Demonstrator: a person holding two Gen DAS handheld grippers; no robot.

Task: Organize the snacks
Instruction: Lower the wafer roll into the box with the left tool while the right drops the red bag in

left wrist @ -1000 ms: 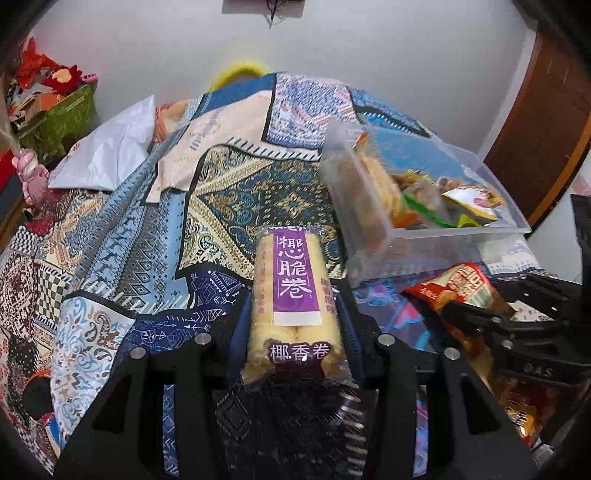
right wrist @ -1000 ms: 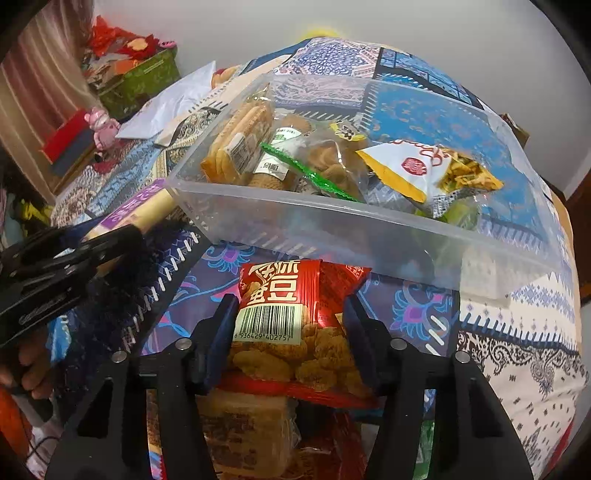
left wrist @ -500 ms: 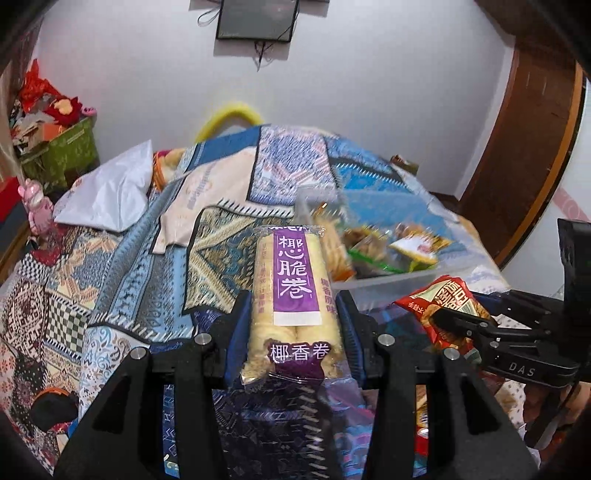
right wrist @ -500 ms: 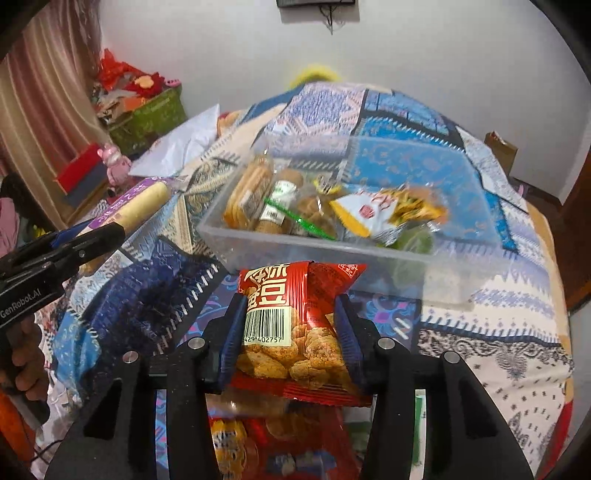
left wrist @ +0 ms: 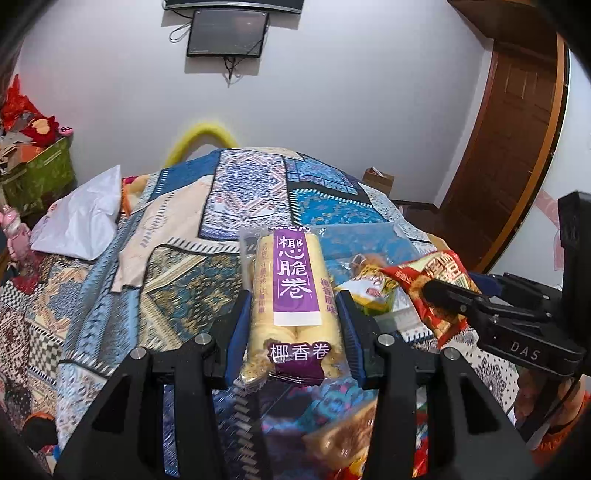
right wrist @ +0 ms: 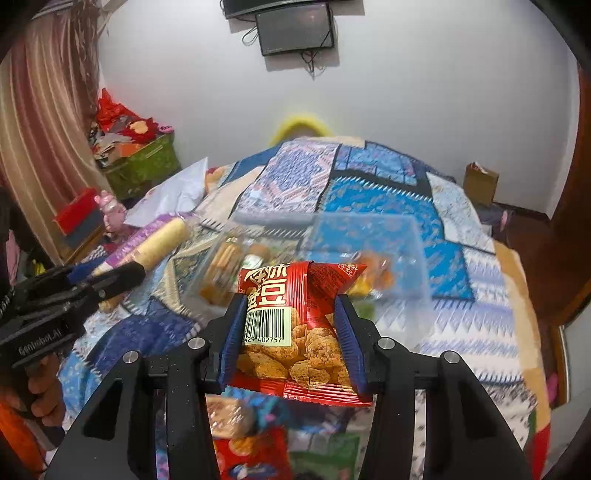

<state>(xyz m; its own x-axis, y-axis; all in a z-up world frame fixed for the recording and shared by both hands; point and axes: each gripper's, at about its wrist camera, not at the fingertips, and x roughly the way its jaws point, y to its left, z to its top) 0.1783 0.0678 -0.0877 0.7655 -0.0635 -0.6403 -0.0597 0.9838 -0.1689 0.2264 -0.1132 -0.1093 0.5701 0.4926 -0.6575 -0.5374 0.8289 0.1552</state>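
Mid-sort: the left gripper [left wrist: 293,325] pinches a crinkly clear pack of pale egg rolls [left wrist: 290,295] while the right gripper [right wrist: 291,328] clamps a glossy red foil snack bag [right wrist: 299,325], both held above the patterned quilt [right wrist: 388,206]. The clear plastic bin [right wrist: 369,236] already holds several packets (more lie loose below).

- You are looking at a patchwork bedspread [left wrist: 177,295] covering the bed.
- A dark screen [right wrist: 295,31] is hanging on the white wall.
- A wooden door [left wrist: 506,155] is standing at your right.
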